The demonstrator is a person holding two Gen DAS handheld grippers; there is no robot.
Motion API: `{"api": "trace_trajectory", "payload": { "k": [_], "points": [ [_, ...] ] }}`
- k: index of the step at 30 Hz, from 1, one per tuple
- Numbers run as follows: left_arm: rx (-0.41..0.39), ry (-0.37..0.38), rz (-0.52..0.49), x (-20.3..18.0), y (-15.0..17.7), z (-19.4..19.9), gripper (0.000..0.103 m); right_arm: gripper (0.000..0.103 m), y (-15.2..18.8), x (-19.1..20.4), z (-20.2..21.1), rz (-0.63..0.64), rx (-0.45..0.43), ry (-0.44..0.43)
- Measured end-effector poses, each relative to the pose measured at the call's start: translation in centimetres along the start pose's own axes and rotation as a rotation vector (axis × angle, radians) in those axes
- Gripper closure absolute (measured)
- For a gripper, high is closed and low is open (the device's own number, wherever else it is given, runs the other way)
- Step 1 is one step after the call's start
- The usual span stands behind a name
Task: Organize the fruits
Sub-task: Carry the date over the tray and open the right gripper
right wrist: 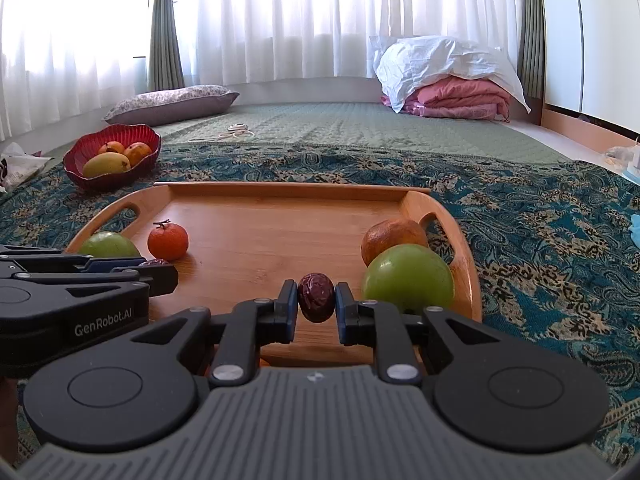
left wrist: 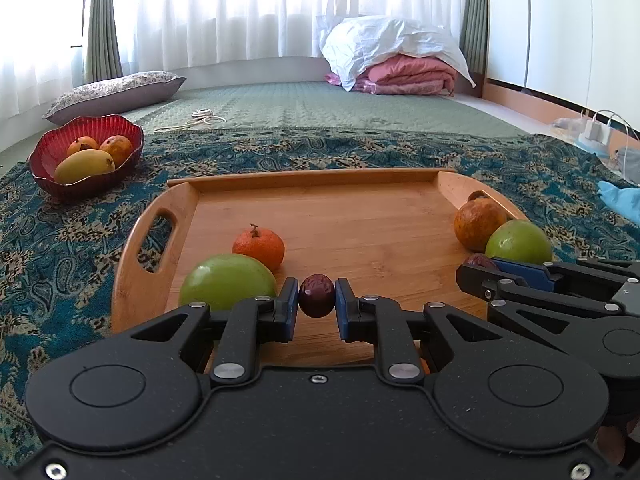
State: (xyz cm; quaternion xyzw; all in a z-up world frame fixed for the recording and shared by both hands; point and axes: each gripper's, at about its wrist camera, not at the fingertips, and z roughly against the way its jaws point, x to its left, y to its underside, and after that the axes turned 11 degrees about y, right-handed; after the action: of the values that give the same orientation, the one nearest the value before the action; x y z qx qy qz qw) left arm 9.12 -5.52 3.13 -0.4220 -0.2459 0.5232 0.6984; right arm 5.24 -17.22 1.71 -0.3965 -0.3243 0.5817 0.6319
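left gripper [left wrist: 317, 296] jaws pinch a dark date [left wrist: 317, 295]; right gripper [right wrist: 317, 298] jaws pinch another date [right wrist: 316, 297] over the tray [right wrist: 280, 200]

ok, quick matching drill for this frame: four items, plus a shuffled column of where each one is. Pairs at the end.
1. mango
2. tangerine
3. left-gripper date
4. folded pink blanket

A. loose on the wooden tray
B. under the white bag
C. in the red bowl
D. pinched between blue fingers

Pairs: 1-C, 2-A, 3-D, 4-B
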Motion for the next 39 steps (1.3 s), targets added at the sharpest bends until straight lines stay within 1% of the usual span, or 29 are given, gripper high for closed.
{"api": "trace_trajectory", "payload": {
  "k": [10,13,19,28,39],
  "points": [
    [0.008,-0.008,-0.014,0.1,-0.1,-1.5,0.084,0.078,0.1,0.0,-1.4,-0.009,0.029,-0.001],
    [-0.003,-0.022,-0.019,0.5,-0.7,-2.0,0.084,0.078,-0.4,0.2,-2.0,-0.009,0.031,-0.002],
    [0.003,-0.021,-0.007,1.2,-1.5,-3.1,0.084,0.078,-1.3,0.4,-3.2,-0.016,0.033,-0.001],
    [0.028,-0.020,0.023,2.1,-0.9,-3.9,0.084,0.078,-1.2,1.0,-3.8,0.010,0.043,-0.005],
    [0.050,-0.021,0.017,2.0,-0.9,-4.2,0.084,0.078,-1.4,1.0,-4.1,0.007,0.063,-0.006]
  ]
}}
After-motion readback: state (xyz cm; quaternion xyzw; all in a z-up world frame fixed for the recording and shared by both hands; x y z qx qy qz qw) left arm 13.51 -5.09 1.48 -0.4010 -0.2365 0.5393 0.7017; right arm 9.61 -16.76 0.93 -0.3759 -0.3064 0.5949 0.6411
